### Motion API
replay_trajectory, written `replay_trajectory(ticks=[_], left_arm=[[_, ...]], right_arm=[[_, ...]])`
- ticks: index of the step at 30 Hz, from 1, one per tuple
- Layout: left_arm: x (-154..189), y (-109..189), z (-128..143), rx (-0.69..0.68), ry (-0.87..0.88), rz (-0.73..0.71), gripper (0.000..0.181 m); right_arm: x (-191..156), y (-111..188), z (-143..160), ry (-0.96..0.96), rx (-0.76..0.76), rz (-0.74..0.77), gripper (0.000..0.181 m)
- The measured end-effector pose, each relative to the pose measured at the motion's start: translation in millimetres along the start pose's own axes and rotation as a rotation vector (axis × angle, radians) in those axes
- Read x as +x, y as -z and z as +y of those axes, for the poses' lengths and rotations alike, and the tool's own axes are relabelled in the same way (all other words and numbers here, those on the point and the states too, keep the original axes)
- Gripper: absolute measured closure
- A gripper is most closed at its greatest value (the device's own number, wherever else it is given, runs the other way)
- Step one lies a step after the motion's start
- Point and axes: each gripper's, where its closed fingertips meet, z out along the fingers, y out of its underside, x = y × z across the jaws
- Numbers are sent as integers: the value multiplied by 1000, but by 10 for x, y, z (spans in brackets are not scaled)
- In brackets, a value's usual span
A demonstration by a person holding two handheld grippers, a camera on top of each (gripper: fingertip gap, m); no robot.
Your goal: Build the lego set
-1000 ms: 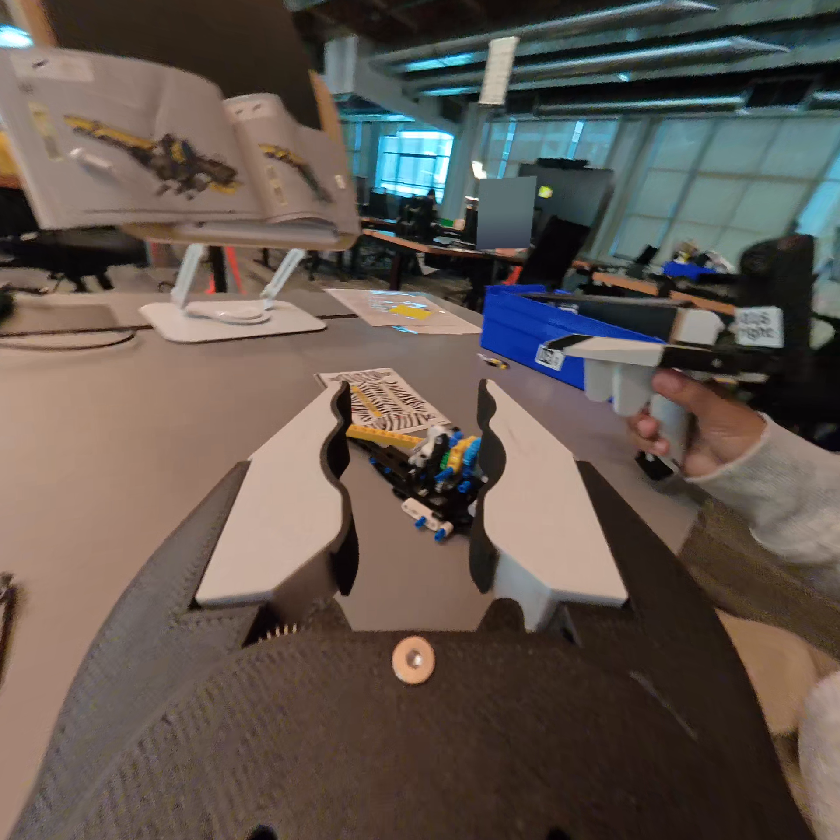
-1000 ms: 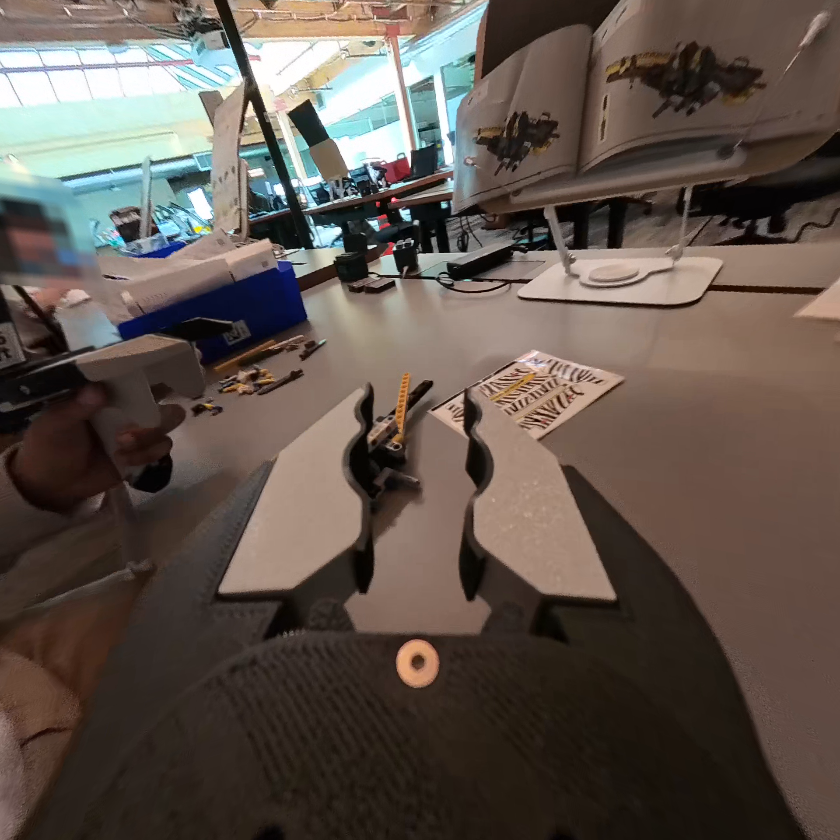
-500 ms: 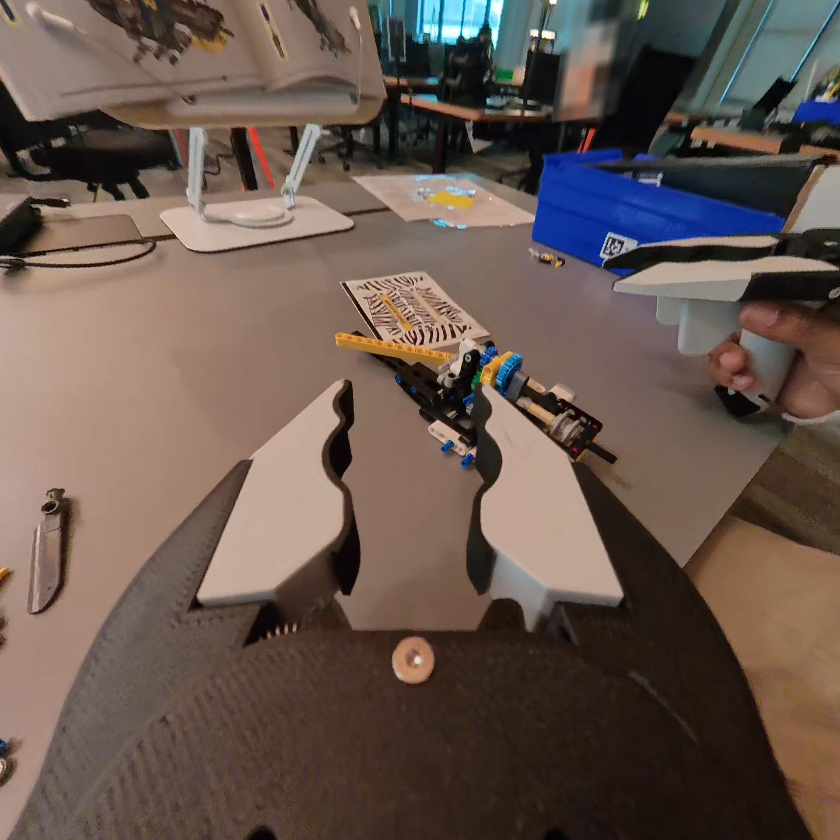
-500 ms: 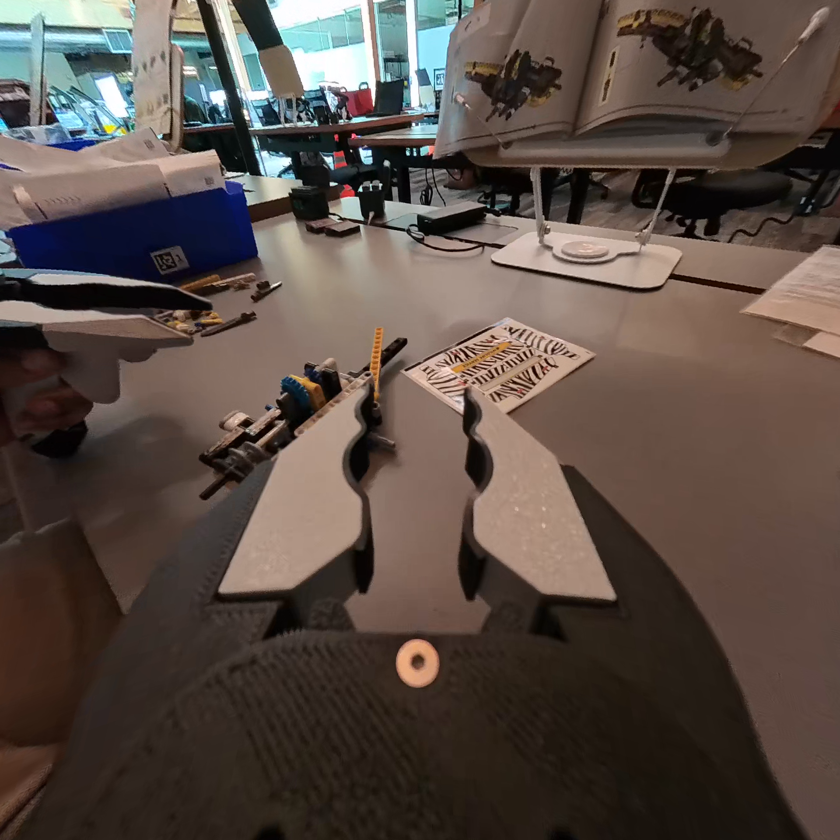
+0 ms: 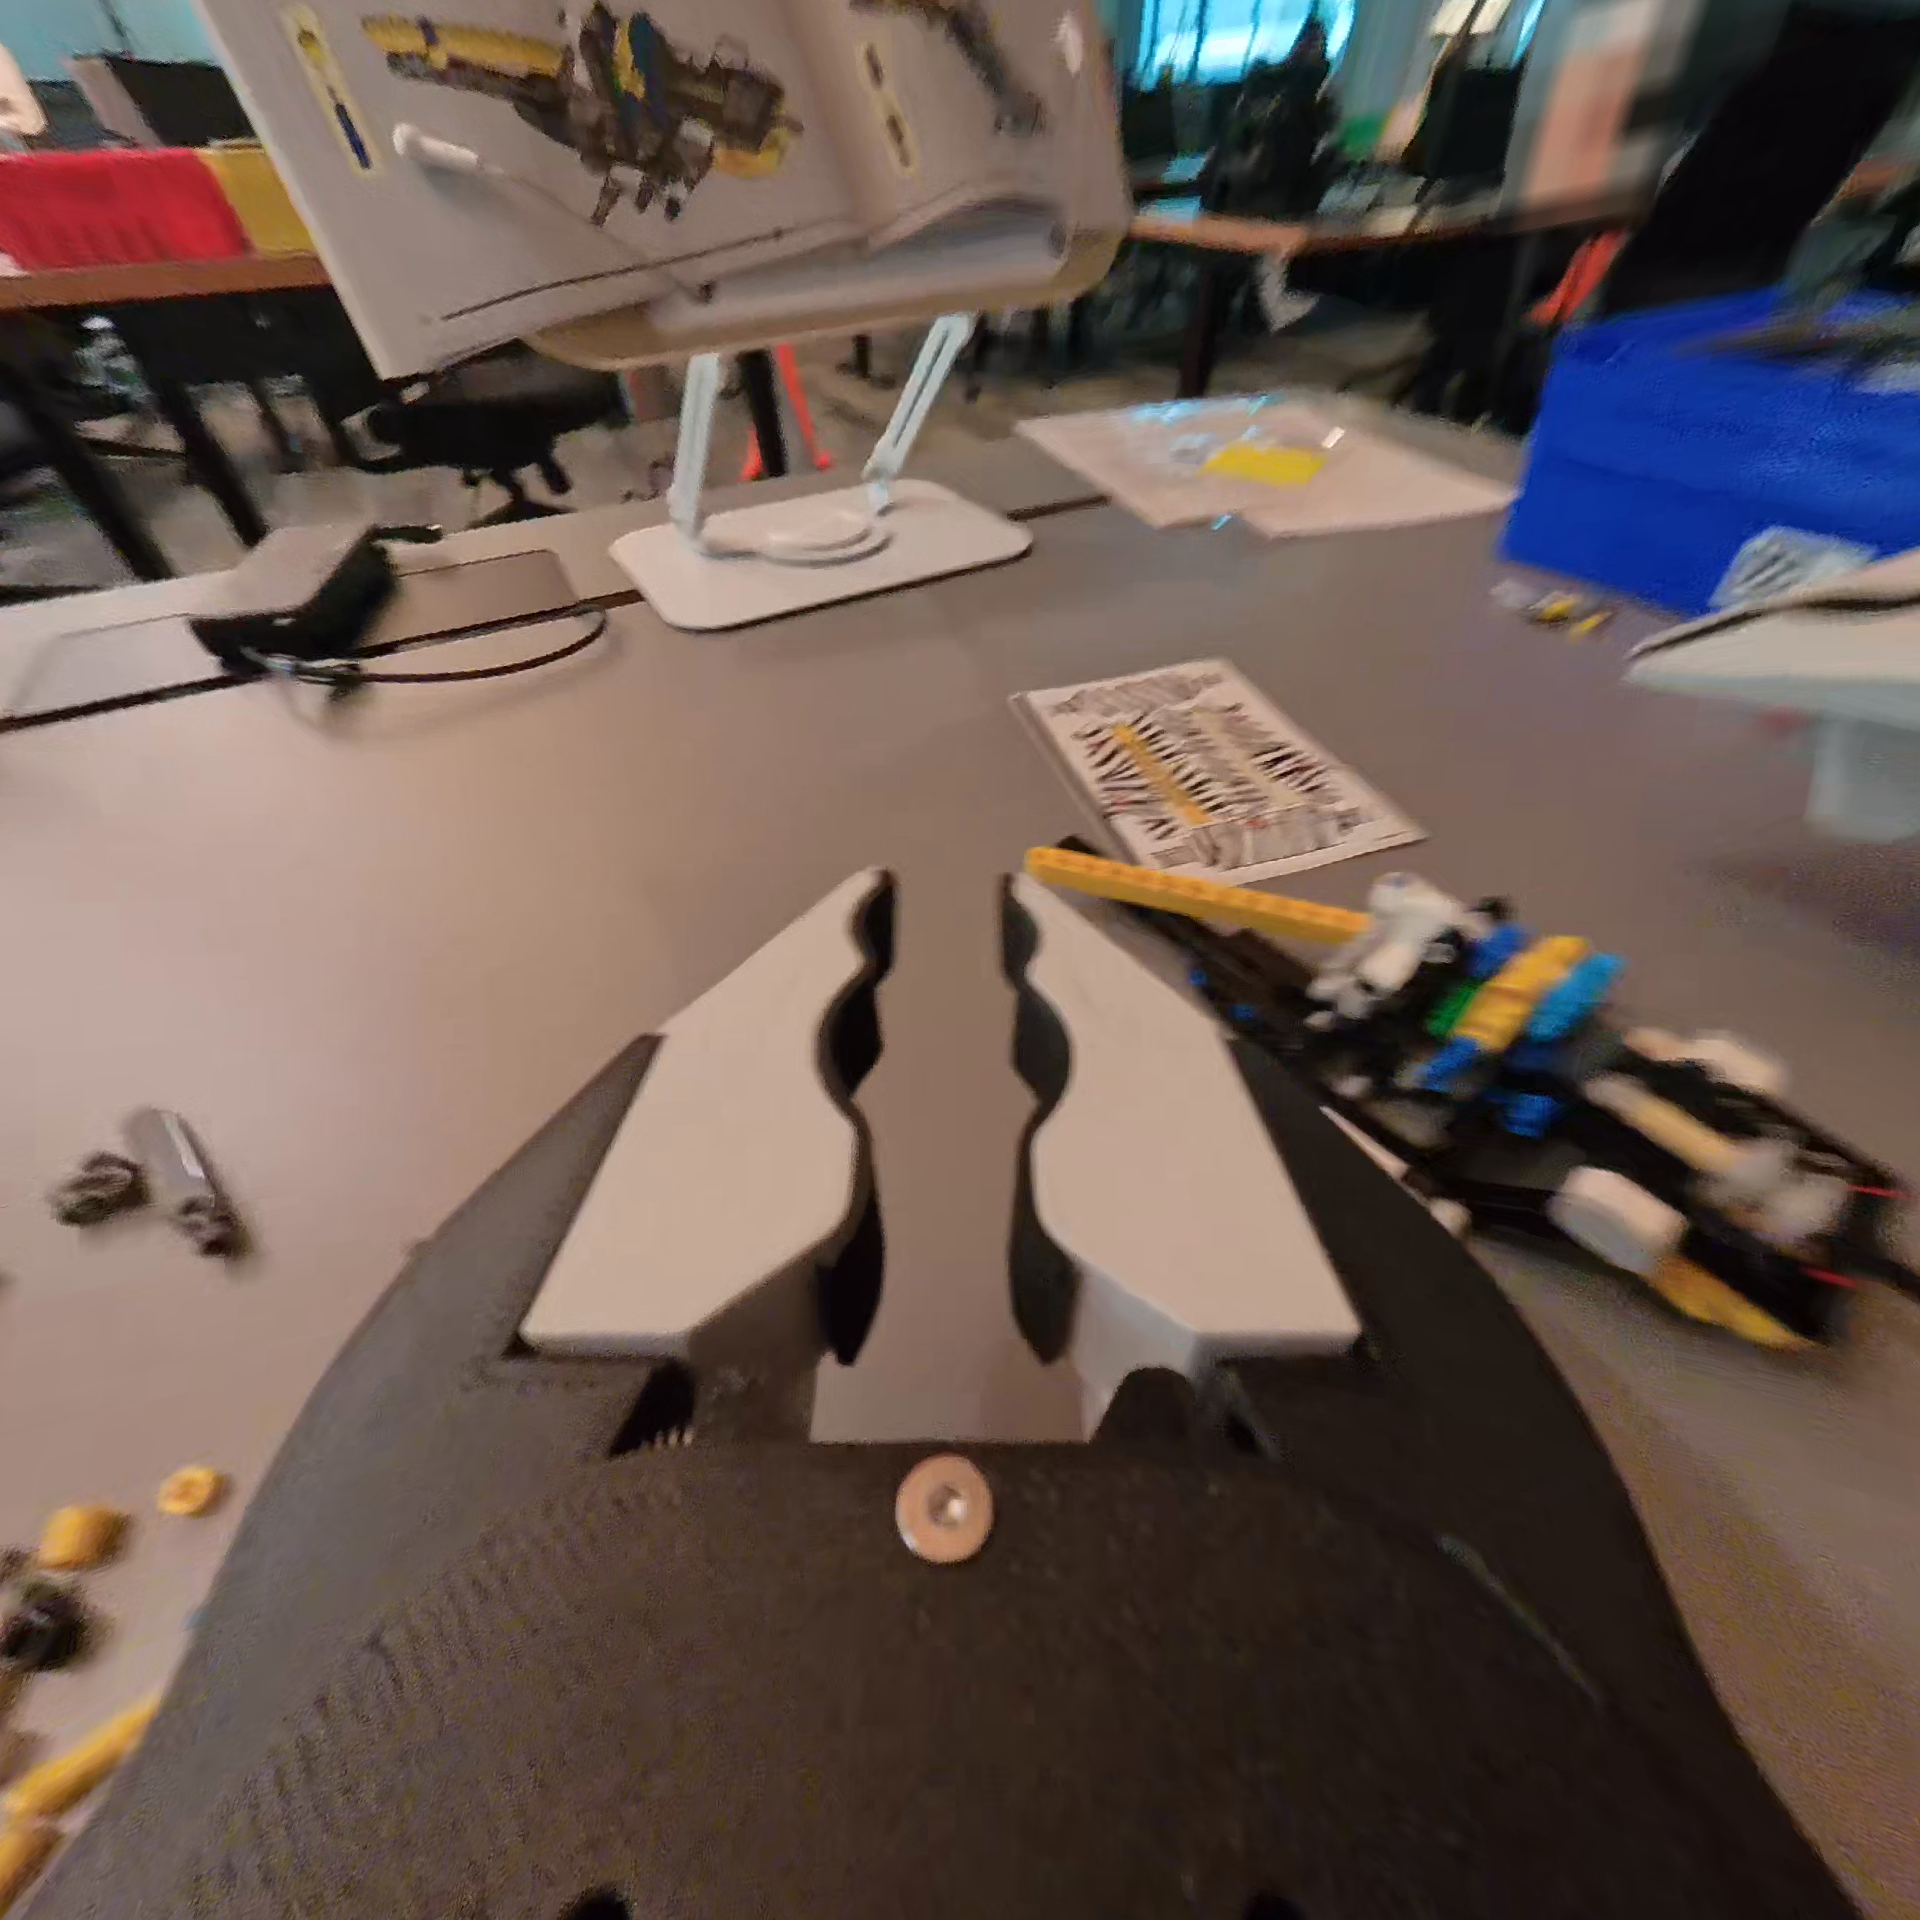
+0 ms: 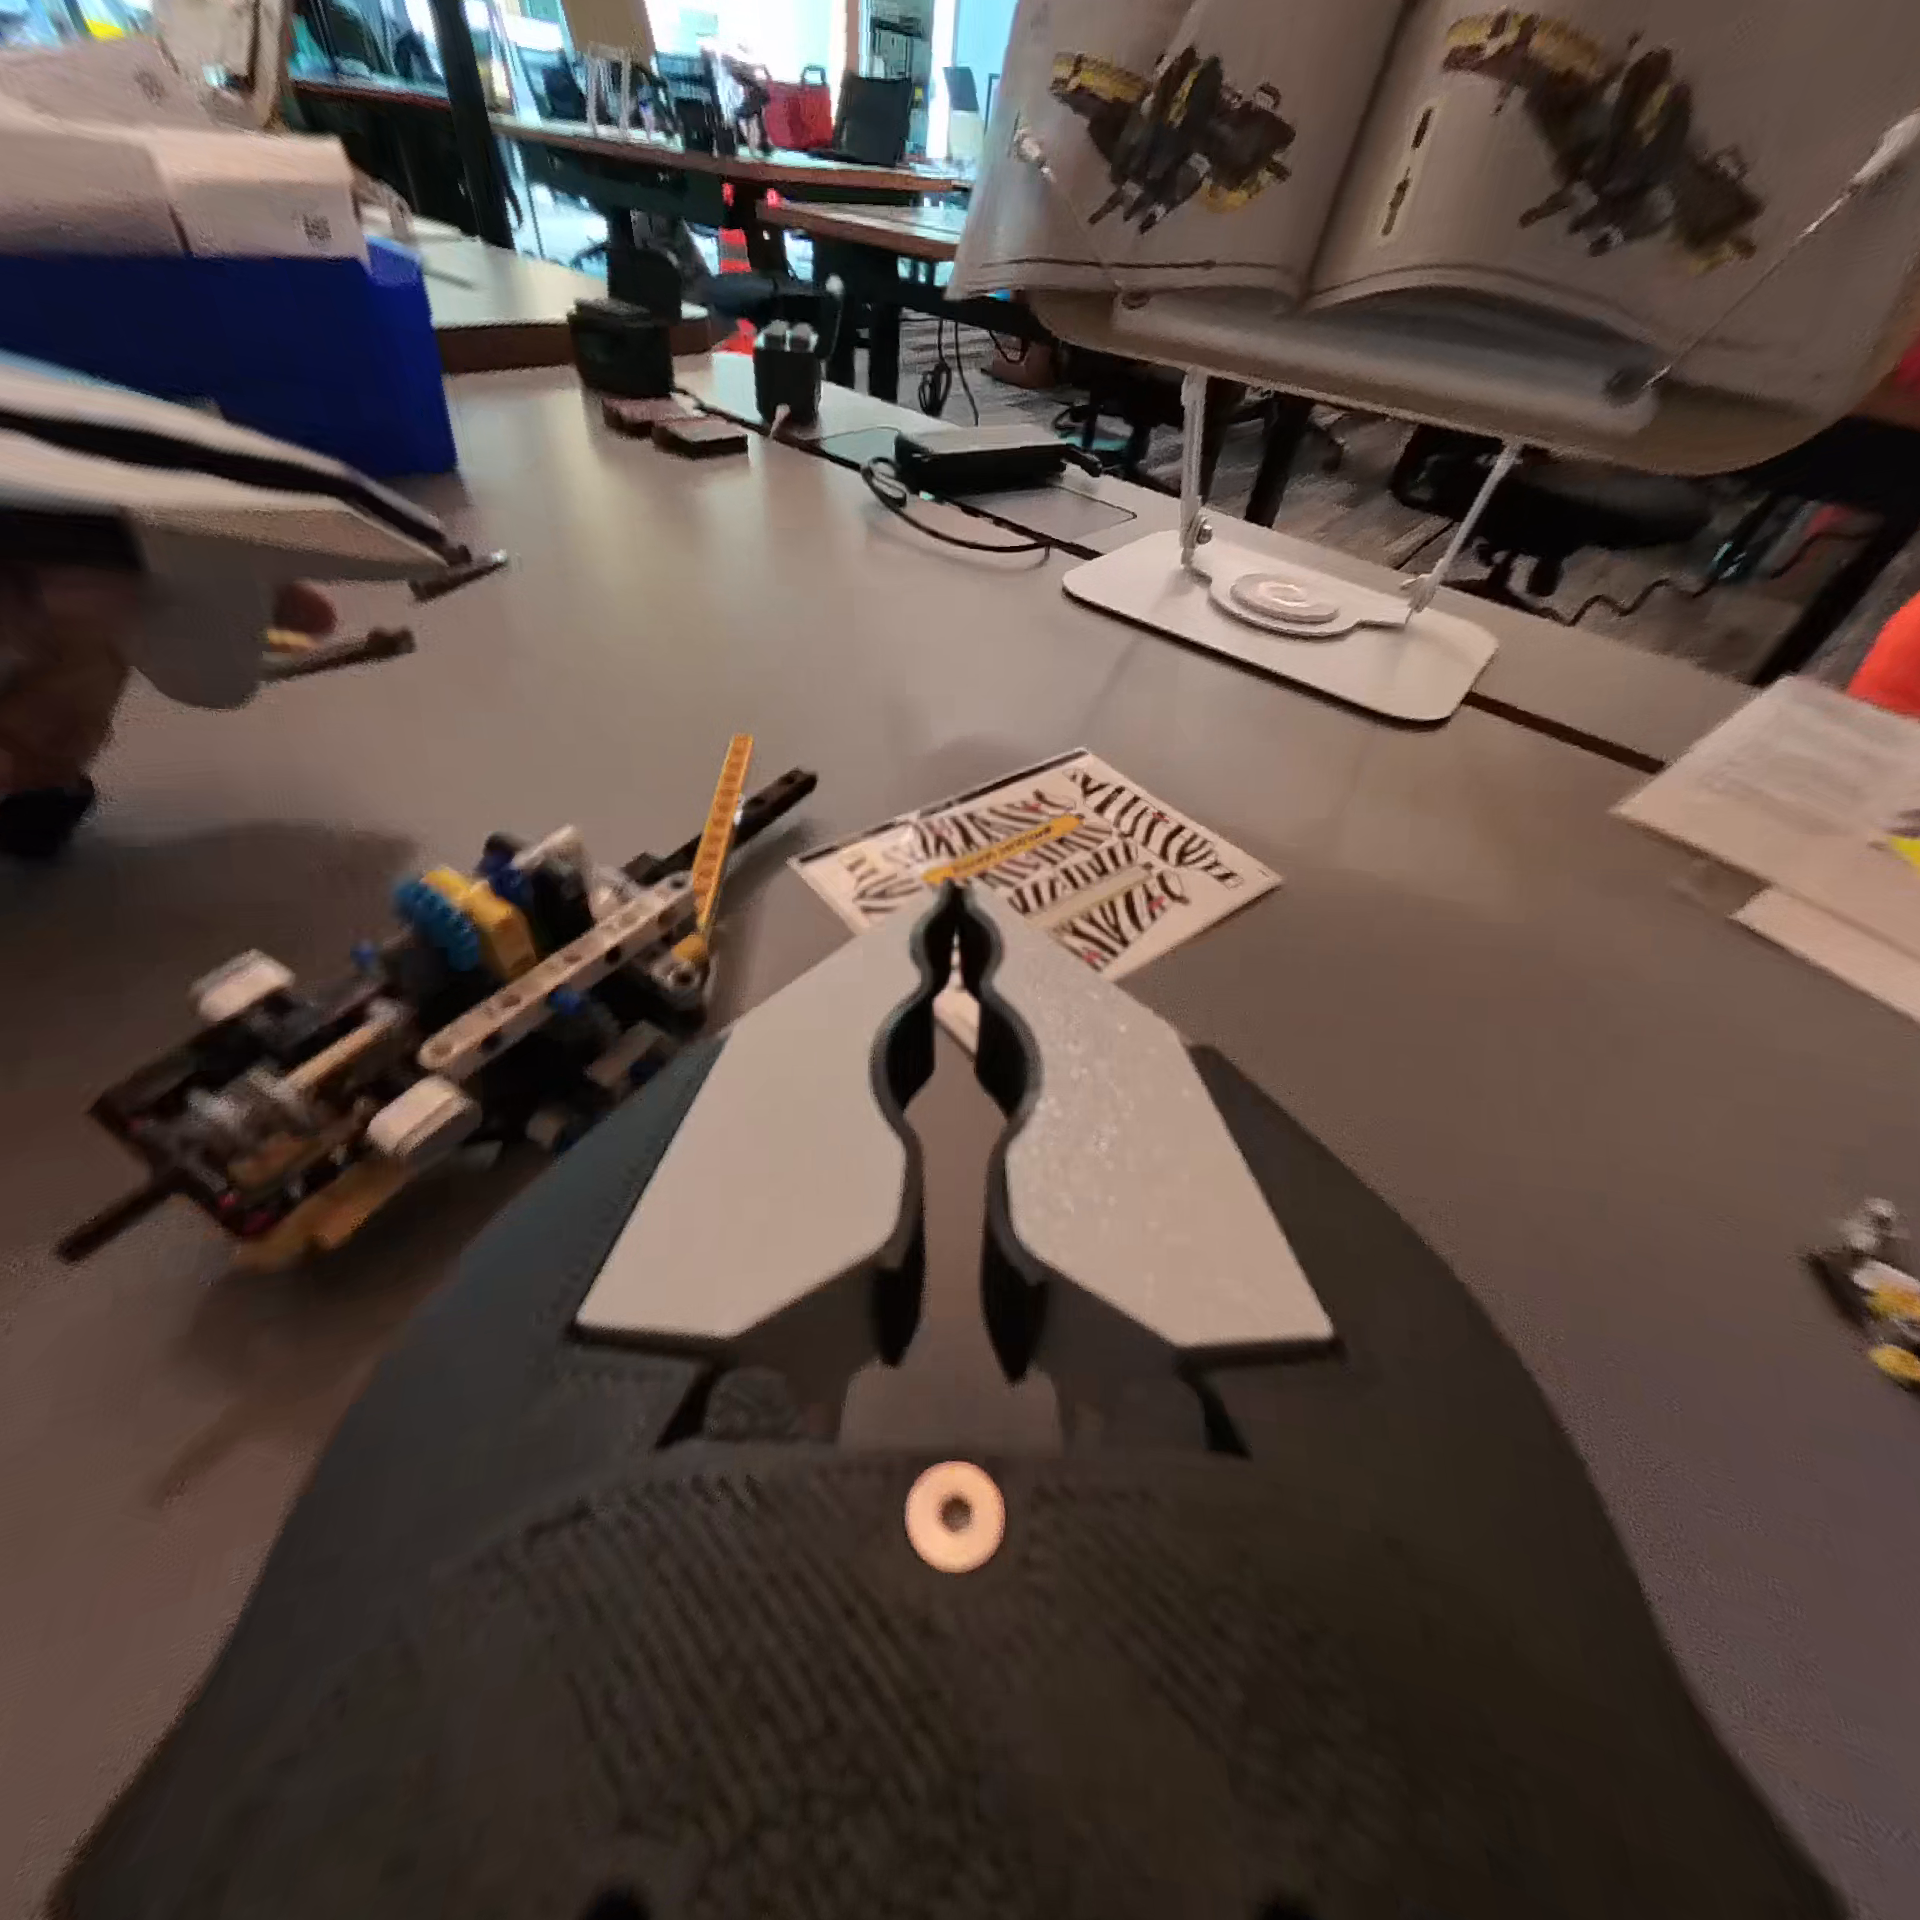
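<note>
The grey worktop [image 5: 436,935] is matte and broad, with a seam running across its far part. On it lies the half-built lego model [image 5: 1507,1081], a long black frame with blue gears, yellow and white parts and a yellow beam [image 5: 1195,896] angled up from one end. It sits to the right of the left tongs [image 5: 943,904], whose fingers stand a little apart with nothing between them, above bare worktop. The right tongs [image 6: 954,914] have their tips together, empty, over the near edge of a zebra-striped sticker sheet [image 6: 1049,868]; the model [image 6: 416,1029] lies to their left.

Loose small pieces [image 5: 73,1538], yellow and dark, are scattered at the left edge in the left wrist view. Farther back a white stand [image 6: 1288,613] holds an open instruction booklet [image 6: 1455,177] above the worktop. A black power brick [image 6: 982,457] with its cable lies beside it. A blue bin [image 5: 1704,447] stands at one side, and paper sheets [image 5: 1257,468] lie near it.

The room behind is an open office with further desks, dark chairs and bright windows.
</note>
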Motion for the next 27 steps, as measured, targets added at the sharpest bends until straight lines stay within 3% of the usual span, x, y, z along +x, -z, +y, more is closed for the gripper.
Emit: replay_trajectory(ticks=[3,12,19,24,27], left_arm=[[-136,-274,91,-103,-63,-38,181],[-243,-718,230,-250,89,33,181],[-158,-629,89,-149,34,63,181],[-7,-574,134,-174,33,120,181],[-45,-503,33,-96,43,96,181]], right_arm=[[203,-251,-36,-78,1,3,181],[375,-712,154,-149,-169,-48,181],[279,-651,50,-95,-99,-86,181],[241,-566,-60,-53,-15,-87,181],[261,-504,-131,-67,42,-86,181]])
